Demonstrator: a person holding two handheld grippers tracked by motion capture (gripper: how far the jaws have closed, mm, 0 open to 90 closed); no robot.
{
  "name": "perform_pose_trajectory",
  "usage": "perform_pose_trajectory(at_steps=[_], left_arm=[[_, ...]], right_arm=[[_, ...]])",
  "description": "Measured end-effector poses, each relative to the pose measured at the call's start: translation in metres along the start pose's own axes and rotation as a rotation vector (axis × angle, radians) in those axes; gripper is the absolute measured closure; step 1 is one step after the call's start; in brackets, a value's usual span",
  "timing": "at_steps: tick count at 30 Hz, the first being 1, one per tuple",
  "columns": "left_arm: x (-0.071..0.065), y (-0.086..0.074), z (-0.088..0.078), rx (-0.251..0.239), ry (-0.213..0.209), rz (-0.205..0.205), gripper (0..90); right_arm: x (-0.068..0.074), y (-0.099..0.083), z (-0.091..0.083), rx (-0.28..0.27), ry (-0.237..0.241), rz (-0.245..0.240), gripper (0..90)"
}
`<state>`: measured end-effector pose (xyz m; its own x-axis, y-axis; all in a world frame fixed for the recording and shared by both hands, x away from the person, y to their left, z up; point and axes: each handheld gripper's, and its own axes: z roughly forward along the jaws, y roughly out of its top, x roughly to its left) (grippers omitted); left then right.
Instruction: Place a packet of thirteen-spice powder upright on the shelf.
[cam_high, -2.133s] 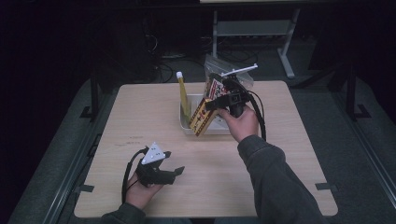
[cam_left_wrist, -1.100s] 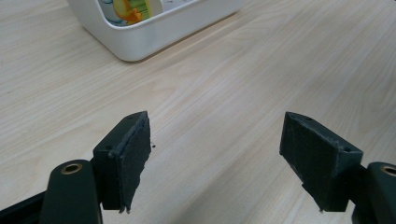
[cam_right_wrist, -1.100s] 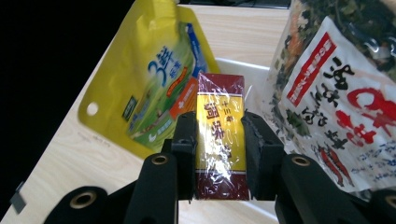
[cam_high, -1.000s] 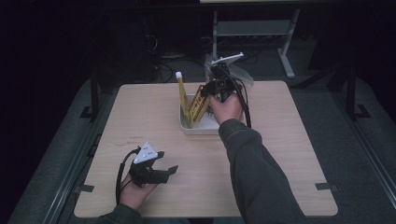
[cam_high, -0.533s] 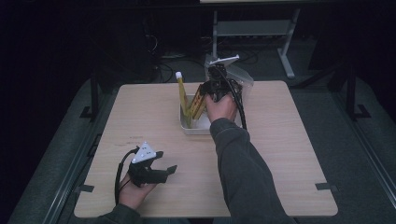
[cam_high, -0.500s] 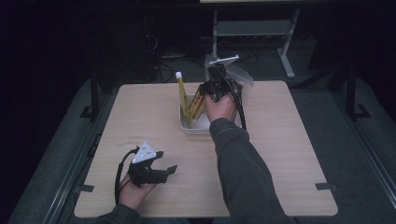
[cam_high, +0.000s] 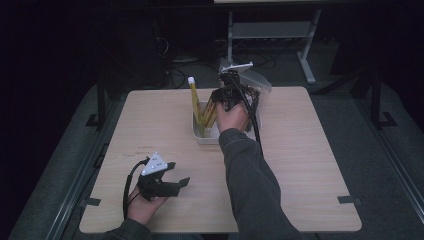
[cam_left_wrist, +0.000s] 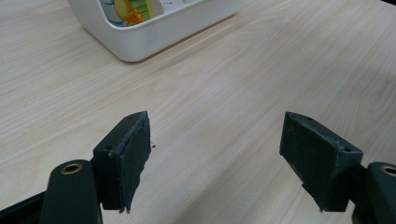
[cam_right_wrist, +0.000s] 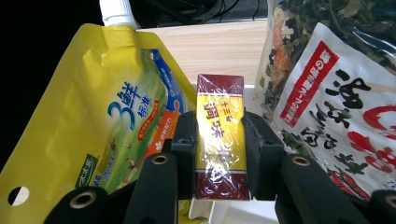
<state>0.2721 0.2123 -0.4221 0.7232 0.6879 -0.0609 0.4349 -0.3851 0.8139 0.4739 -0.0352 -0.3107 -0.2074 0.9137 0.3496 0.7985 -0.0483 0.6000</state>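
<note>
Now, left to right:
Left gripper (cam_high: 172, 181): jaws spread wide over bare table (cam_left_wrist: 243, 79), nothing between them; white tub (cam_left_wrist: 154, 28) well ahead.
Yellow pouch (cam_right_wrist: 93, 121): stands just left of the right fingers (cam_right_wrist: 184, 140).
Right gripper (cam_right_wrist: 219, 154): clamped on box (cam_right_wrist: 220, 140).
Change: box carried down into tub since two seconds ago; release seems due.
Seaweed bag (cam_right_wrist: 336, 102): right of fingers.

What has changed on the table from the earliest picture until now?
The right gripper, shut on the box, carried it from above the white bin's near edge down into the bin, beside the yellow pouch. The left gripper moved slightly, open, near the table's front edge. Pouch and bin kept their places.
</note>
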Motion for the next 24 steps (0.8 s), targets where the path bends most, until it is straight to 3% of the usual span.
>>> perform_pose_trajectory(at_steps=[15, 24], left_arm=[[-0.003, 0.001, 0.001, -0.002, -0.006, 0.006, 23.9], [-0.004, 0.001, 0.003, 0.001, -0.009, 0.008, 24.0]], right_arm=[[0.003, -0.01, -0.003, -0.023, -0.008, 0.042, 67.9], [-0.005, -0.019, -0.002, -0.017, 0.006, 0.057, 66.9]])
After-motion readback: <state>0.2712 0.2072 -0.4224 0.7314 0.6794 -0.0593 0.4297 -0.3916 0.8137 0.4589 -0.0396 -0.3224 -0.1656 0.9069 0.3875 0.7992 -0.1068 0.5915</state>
